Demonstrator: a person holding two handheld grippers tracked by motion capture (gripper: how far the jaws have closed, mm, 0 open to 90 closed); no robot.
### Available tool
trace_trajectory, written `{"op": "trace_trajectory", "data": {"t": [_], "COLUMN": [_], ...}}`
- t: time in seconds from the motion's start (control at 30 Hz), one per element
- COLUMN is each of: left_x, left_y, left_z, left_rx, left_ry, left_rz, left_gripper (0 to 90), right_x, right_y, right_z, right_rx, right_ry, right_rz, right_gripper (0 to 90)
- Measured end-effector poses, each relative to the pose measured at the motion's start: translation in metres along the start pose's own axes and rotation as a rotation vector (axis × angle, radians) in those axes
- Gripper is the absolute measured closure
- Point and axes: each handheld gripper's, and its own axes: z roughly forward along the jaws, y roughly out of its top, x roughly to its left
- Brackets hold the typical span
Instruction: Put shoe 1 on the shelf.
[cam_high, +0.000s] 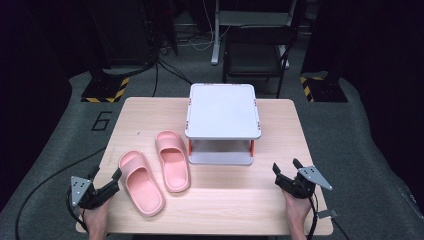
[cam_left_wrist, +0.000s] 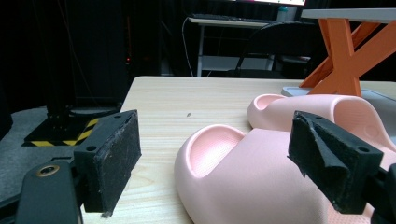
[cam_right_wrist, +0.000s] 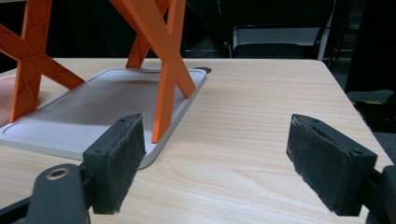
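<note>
Two pink slippers lie on the wooden table (cam_high: 220, 200), left of centre: the nearer one (cam_high: 141, 182) (cam_left_wrist: 243, 182) and the farther one (cam_high: 173, 160) (cam_left_wrist: 317, 112). A two-tier shelf rack (cam_high: 222, 122) with grey trays and orange X-shaped legs (cam_right_wrist: 163, 60) stands at the middle back. My left gripper (cam_high: 106, 175) (cam_left_wrist: 217, 158) is open at the table's front left, its jaws on either side of the nearer slipper's toe end, apart from it. My right gripper (cam_high: 286, 166) (cam_right_wrist: 215, 168) is open at the front right, with bare table between its jaws and the rack's lower tray (cam_right_wrist: 84, 116) ahead to the left.
A dark chair (cam_high: 257, 50) and a desk frame stand behind the table. Black stands with yellow-striped bases (cam_high: 102, 92) sit on the grey floor at both back corners. Cables run over the floor at the left. Bare table lies between the slippers and my right gripper.
</note>
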Motion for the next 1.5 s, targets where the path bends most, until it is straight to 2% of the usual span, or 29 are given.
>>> {"op": "trace_trajectory", "data": {"t": [0.13, 0.33, 0.37, 0.47, 0.5, 0.53, 0.57, 0.63, 0.67, 0.7, 0.73, 0.77, 0.8, 0.83, 0.87, 0.9, 0.93, 1.0, 1.03, 1.07, 1.1, 1.13, 1.17, 1.23, 1.27, 1.3, 1.37, 1.43, 1.5], "left_x": [0.001, 0.004, 0.005, 0.007, 0.009, 0.010, 0.011, 0.014, 0.015, 0.017, 0.019, 0.021, 0.023, 0.024, 0.025, 0.027, 0.028, 0.029, 0.030, 0.031, 0.031, 0.032, 0.032, 0.033, 0.034, 0.034, 0.034, 0.036, 0.036], "left_y": [0.001, 0.005, 0.006, 0.005, 0.004, 0.004, 0.004, 0.005, 0.006, 0.006, 0.007, 0.008, 0.008, 0.009, 0.009, 0.009, 0.010, 0.010, 0.011, 0.011, 0.011, 0.011, 0.011, 0.012, 0.011, 0.011, 0.011, 0.011, 0.011], "left_z": [-0.001, -0.004, -0.005, -0.006, -0.007, -0.007, -0.007, -0.008, -0.008, -0.009, -0.010, -0.010, -0.010, -0.011, -0.011, -0.011, -0.012, -0.012, -0.012, -0.013, -0.013, -0.013, -0.013, -0.013, -0.012, -0.013, -0.012, -0.012, -0.011], "left_rx": [-0.009, -0.024, -0.025, -0.017, -0.011, -0.016, -0.017, -0.023, -0.025, -0.036, -0.028, -0.037, -0.029, -0.032, -0.035, -0.035, -0.030, -0.041, -0.042, -0.031, -0.041, -0.040, -0.043, -0.037, -0.037, -0.035, -0.034, -0.028, -0.036], "left_ry": [0.012, 0.023, 0.027, 0.036, 0.042, 0.048, 0.051, 0.058, 0.064, 0.070, 0.077, 0.085, 0.091, 0.093, 0.098, 0.100, 0.101, 0.106, 0.107, 0.105, 0.111, 0.114, 0.115, 0.117, 0.119, 0.119, 0.122, 0.120, 0.122], "left_rz": [0.002, -0.010, -0.005, -0.013, -0.014, -0.021, -0.024, -0.023, -0.025, -0.031, -0.033, -0.040, -0.043, -0.045, -0.045, -0.043, -0.038, -0.052, -0.044, -0.040, -0.051, -0.051, -0.060, -0.053, -0.053, -0.054, -0.062, -0.046, -0.047], "left_gripper": [17.3, 17.5, 17.5, 17.8, 17.8, 17.8, 17.8, 17.9, 18.0, 18.0, 18.0, 17.9, 17.9, 17.9, 17.9, 17.9, 17.9, 17.9, 17.9, 17.9, 17.9, 17.9, 17.9, 18.0, 18.0, 17.9, 17.9, 17.9, 18.0], "right_x": [0.005, 0.032, 0.032, 0.050, 0.050, 0.062, 0.062, 0.077, 0.097, 0.106, 0.106, 0.128, 0.128, 0.147, 0.147, 0.156, 0.173, 0.188, 0.196, 0.196, 0.210, 0.210, 0.224, 0.236, 0.236, 0.246, 0.250, 0.263, 0.268], "right_y": [0.002, 0.009, 0.009, 0.013, 0.013, 0.015, 0.015, 0.017, 0.020, 0.021, 0.021, 0.023, 0.023, 0.025, 0.025, 0.025, 0.026, 0.026, 0.025, 0.025, 0.024, 0.024, 0.023, 0.022, 0.022, 0.021, 0.020, 0.017, 0.015], "right_z": [0.000, 0.008, 0.008, 0.014, 0.014, 0.017, 0.017, 0.022, 0.030, 0.033, 0.033, 0.041, 0.041, 0.051, 0.051, 0.055, 0.063, 0.070, 0.074, 0.074, 0.081, 0.081, 0.088, 0.094, 0.094, 0.100, 0.103, 0.109, 0.110], "right_rx": [-0.008, -0.007, -0.007, -0.002, -0.002, 0.004, 0.004, 0.014, 0.030, 0.045, 0.045, 0.055, 0.055, 0.053, 0.053, 0.054, 0.075, 0.093, 0.108, 0.108, 0.124, 0.124, 0.140, 0.156, 0.156, 0.172, 0.175, 0.187, 0.188], "right_ry": [0.027, 0.093, 0.093, 0.145, 0.145, 0.174, 0.174, 0.219, 0.264, 0.294, 0.294, 0.323, 0.323, 0.357, 0.357, 0.371, 0.393, 0.419, 0.424, 0.424, 0.445, 0.445, 0.456, 0.466, 0.466, 0.467, 0.469, 0.470, 0.465], "right_rz": [0.002, -0.070, -0.070, -0.057, -0.057, -0.059, -0.059, -0.054, -0.052, -0.068, -0.068, -0.080, -0.080, -0.094, -0.094, -0.093, -0.093, -0.098, -0.099, -0.099, -0.113, -0.113, -0.132, -0.137, -0.137, -0.139, -0.133, -0.134, -0.134], "right_gripper": [20.1, 22.0, 22.0, 22.7, 22.7, 24.2, 24.2, 24.3, 24.2, 24.1, 24.1, 24.0, 24.0, 23.9, 23.9, 23.9, 23.7, 23.6, 23.4, 23.4, 23.5, 23.5, 23.5, 23.8, 23.8, 24.1, 24.4, 25.3, 26.3]}}
